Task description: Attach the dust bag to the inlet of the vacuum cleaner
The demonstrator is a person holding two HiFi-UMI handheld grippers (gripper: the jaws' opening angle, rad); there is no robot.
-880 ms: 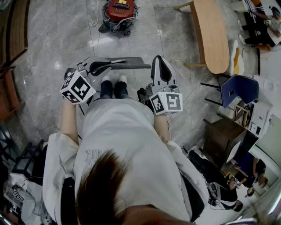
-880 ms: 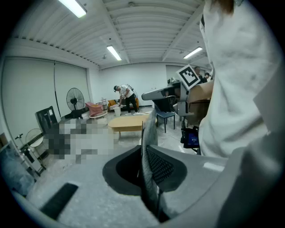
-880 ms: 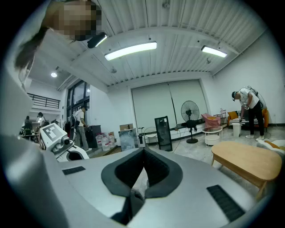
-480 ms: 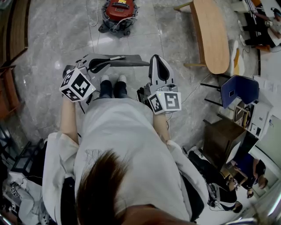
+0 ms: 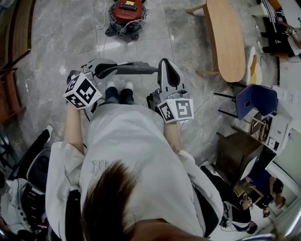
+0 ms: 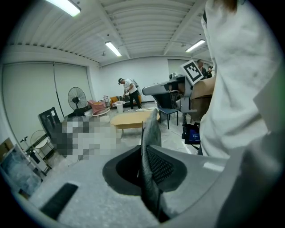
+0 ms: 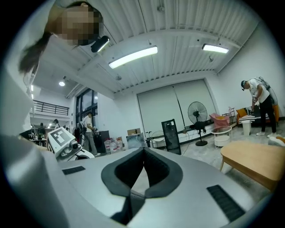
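Left gripper [image 5: 111, 69] is clamped on the flat grey dust bag [image 5: 138, 69], which sticks out sideways toward the right gripper [image 5: 167, 63], that one's shut and empty, and the red vacuum [image 5: 127, 13] sits on the floor well ahead.

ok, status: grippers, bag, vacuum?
Left gripper shut on bag. Right gripper shut, empty. Vacuum on floor ahead, bag not attached. Table off to the right.

Grey dust bag [image 5: 138, 69] is well apart from red vacuum cleaner [image 5: 127, 13].
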